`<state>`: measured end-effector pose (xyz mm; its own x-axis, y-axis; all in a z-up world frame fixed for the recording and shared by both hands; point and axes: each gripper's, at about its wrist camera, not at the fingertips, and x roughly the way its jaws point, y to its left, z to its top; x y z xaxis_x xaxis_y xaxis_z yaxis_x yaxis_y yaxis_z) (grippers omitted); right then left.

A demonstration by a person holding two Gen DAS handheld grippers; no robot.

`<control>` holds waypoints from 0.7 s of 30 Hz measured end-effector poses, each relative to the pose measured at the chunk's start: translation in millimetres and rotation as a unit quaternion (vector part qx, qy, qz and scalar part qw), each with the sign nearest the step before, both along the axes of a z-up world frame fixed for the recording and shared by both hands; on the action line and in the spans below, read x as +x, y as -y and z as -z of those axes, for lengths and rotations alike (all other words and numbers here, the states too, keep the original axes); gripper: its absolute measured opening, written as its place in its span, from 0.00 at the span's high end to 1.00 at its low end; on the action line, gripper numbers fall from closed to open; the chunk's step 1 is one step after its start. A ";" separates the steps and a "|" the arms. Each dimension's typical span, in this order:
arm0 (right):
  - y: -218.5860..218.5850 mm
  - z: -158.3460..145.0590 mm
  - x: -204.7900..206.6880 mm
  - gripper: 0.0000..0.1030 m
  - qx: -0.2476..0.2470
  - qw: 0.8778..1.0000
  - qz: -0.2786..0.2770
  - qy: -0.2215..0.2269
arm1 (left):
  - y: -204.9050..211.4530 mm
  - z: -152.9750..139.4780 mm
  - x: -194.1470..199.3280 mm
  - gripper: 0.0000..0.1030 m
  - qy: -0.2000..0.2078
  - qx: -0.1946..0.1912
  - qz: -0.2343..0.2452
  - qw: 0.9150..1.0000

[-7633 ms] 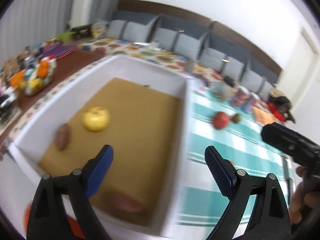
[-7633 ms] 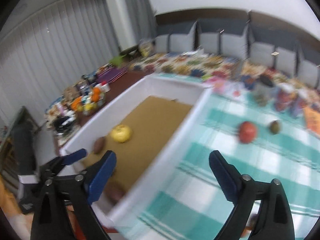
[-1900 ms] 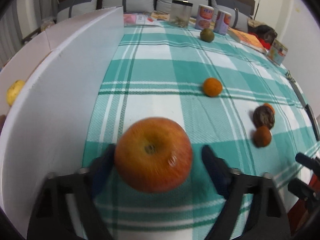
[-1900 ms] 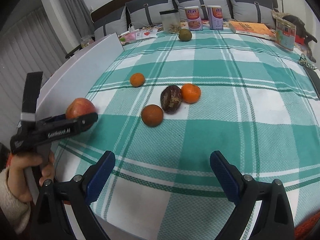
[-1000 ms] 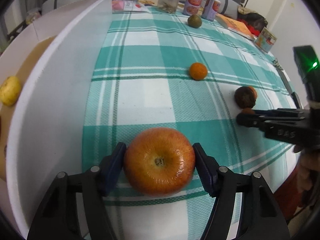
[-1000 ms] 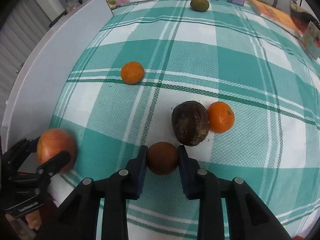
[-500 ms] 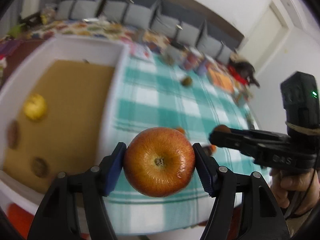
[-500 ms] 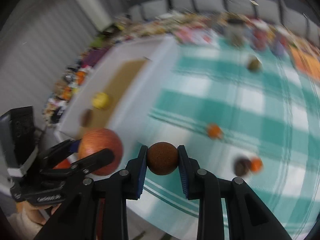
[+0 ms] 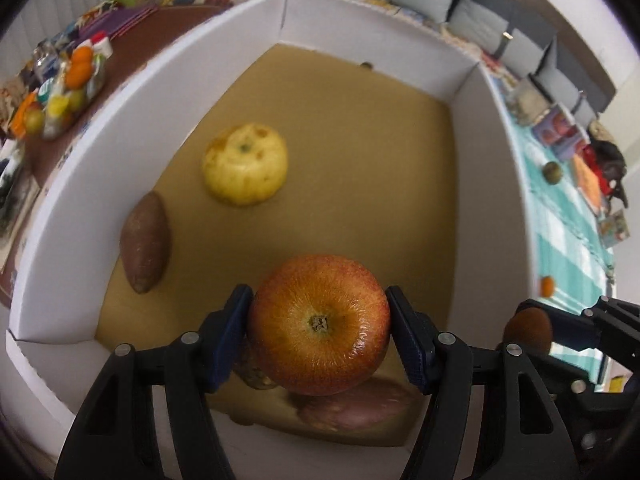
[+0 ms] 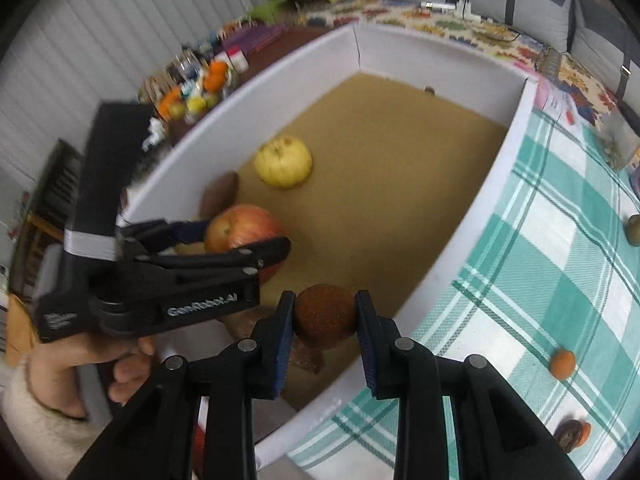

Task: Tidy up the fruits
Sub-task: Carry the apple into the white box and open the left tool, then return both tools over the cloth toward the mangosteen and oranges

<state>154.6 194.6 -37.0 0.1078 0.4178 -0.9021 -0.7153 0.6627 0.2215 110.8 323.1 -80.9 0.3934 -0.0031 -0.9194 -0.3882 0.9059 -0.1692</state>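
Red apple: pinched at its sides between the blue pads of the left hand-held gripper, blossom end turned toward the camera, held in the air over the near part of the white box; brown box floor directly beneath. Small brown round fruit: pinched between the pads of the right hand-held gripper, held above the box's near-right rim, just inside the wall by the look of it, to the right of the apple and a little nearer. Both fruits lay straight ahead of their grippers, between the fingers; neither had a marked long axis. Judged relation for the coming move: the apple hung well inside the box with bare floor below and beyond it, so the left hand looked nearer to a clean drop, while the right fruit likely needed carrying further in over the wall. Already in the box: yellow apple toward the far left; brown sweet potato lengthwise along the left wall; second reddish sweet potato and a small brownish item at the near end, partly hidden under the held apple. Outside, on the green-checked counter to the right: small orange, dark fruit with another orange touching it, greenish fruit far right.
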 end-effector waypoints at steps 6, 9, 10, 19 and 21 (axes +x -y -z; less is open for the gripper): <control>-4.2 11.3 2.8 0.48 -0.016 1.000 0.002 0.013 | -7.8 -7.4 -6.9 0.24 0.018 0.005 -0.016 1.000; 7.5 -9.7 3.5 0.39 0.011 0.999 0.012 0.027 | -9.0 -33.1 -14.7 0.21 0.057 0.013 -0.026 0.998; 13.7 -21.4 2.0 0.39 0.024 0.999 0.015 0.039 | -6.4 -43.4 -18.9 0.20 0.074 0.013 -0.028 0.997; 128.2 -78.0 -28.6 0.20 0.081 0.977 0.090 0.174 | 92.6 -115.5 -52.7 0.09 0.227 0.014 0.038 0.973; 168.6 -66.4 -34.8 0.20 0.069 0.969 0.124 0.201 | 131.3 -111.4 -54.0 0.08 0.241 0.010 0.071 0.968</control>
<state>119.8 26.0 29.5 0.5511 0.4485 -0.7037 -0.5847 0.8092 0.0579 56.8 191.8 30.5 0.7730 -0.0729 -0.6302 -0.1400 0.9493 -0.2815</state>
